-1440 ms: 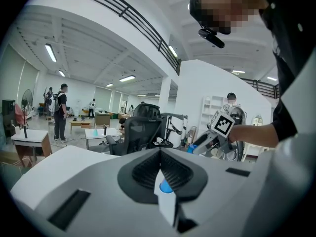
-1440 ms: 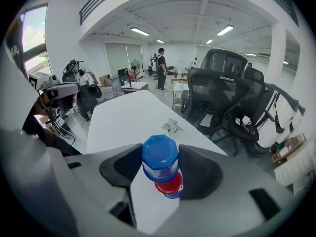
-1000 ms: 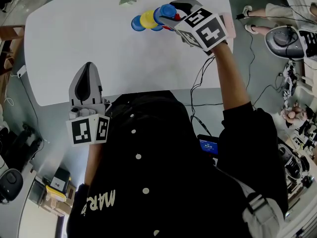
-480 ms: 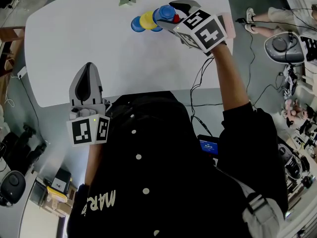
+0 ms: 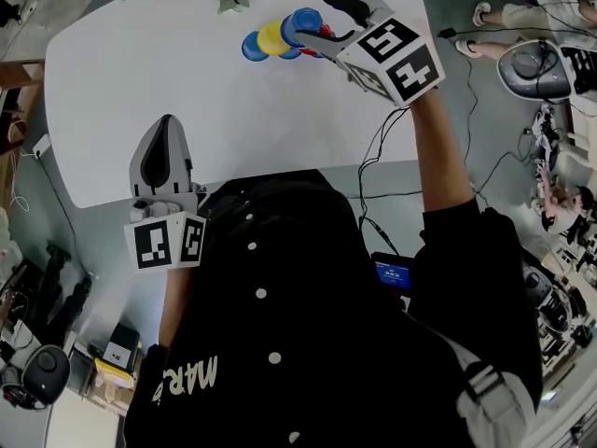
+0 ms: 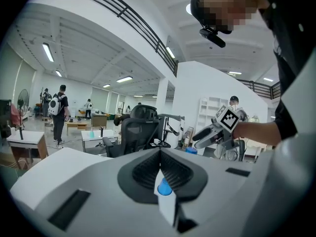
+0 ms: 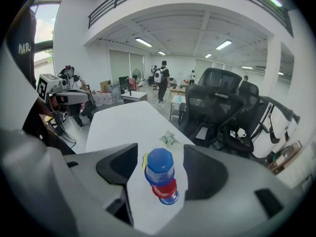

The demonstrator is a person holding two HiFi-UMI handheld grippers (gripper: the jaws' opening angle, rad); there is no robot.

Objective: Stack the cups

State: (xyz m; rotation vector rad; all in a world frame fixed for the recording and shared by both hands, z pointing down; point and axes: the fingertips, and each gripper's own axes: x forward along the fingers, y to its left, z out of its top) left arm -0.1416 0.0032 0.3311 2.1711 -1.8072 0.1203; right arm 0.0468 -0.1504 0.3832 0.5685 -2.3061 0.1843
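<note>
Right gripper [image 7: 160, 156] jaws have just opened; blue cup [image 7: 160, 168] stands free between them atop red cup [image 7: 166, 188]. This stacking step is likely done. Left gripper [image 6: 160, 156] closed, empty.

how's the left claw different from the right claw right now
The left claw is shut and empty; the right claw has just been opening, its jaws clear either side of the cup stack. The left claw sits by the table's near edge; the right claw reaches over its far side. Both carry a marker cube.
</note>
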